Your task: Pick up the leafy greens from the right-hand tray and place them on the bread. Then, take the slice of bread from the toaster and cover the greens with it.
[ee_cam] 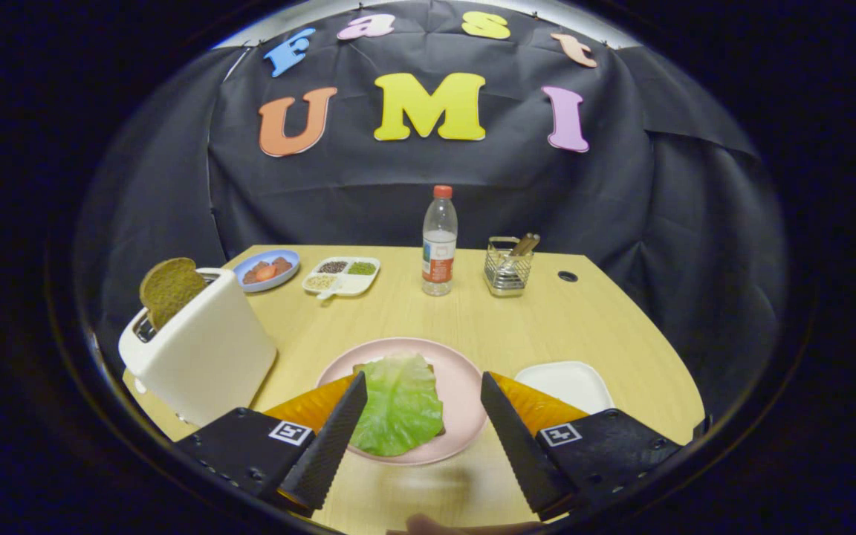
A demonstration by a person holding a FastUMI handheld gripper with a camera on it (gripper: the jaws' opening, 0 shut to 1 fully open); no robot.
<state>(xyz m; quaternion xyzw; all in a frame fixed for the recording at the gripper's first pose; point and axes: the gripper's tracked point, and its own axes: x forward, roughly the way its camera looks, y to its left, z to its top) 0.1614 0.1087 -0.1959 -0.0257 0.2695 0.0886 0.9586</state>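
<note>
Lying on the pink plate (465,386), leafy greens (400,405) sit between the wide-open, empty hand-held gripper (422,394).

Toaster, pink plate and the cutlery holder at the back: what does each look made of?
Toaster: smooth cream shell with a soft sheen, probably plastic or coated metal. Pink plate: matte, even colour, likely plastic or melamine, possibly ceramic. Cutlery holder: shiny wire mesh, evidently metal. The gripper hangs open, fingers either side of the leafy greens lying on the plate.
</note>
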